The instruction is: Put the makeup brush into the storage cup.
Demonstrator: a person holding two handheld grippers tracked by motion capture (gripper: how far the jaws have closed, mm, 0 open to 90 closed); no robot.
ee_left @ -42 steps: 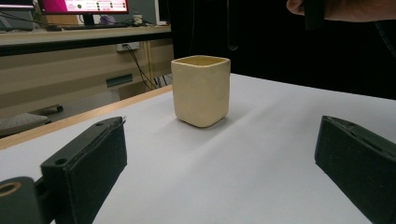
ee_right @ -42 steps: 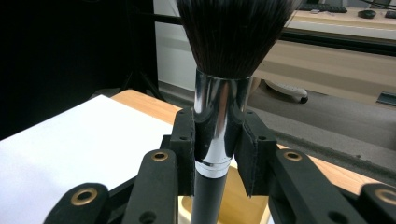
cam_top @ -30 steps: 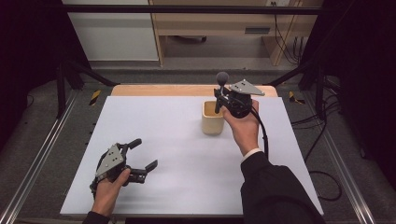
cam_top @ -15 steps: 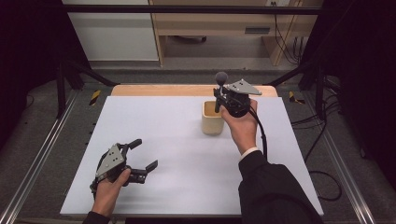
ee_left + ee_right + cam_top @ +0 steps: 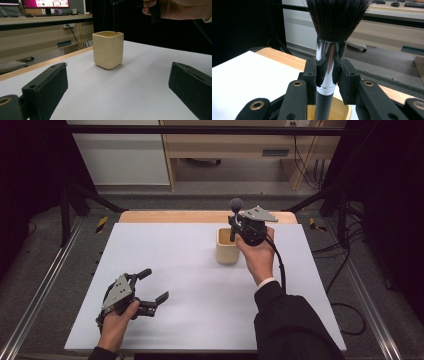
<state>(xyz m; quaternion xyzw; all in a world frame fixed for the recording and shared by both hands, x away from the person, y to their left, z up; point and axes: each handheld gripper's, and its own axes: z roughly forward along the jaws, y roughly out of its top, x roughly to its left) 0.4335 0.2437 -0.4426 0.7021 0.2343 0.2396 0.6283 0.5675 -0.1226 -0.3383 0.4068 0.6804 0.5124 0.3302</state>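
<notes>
The right gripper [image 5: 236,226] pinches a brush [image 5: 328,50] by its silver ferrule, both pads pressed on the metal; the brush stands upright with the dark bristles on top and its black handle reaching down into the cream cup [image 5: 227,247]. The cup stands upright on the white desk [image 5: 200,270] towards the far edge, just left of the right hand [image 5: 257,257]. The left gripper [image 5: 150,287] rests low at the near left of the desk, well apart from the cup, its jaws spread wide with nothing between them.
</notes>
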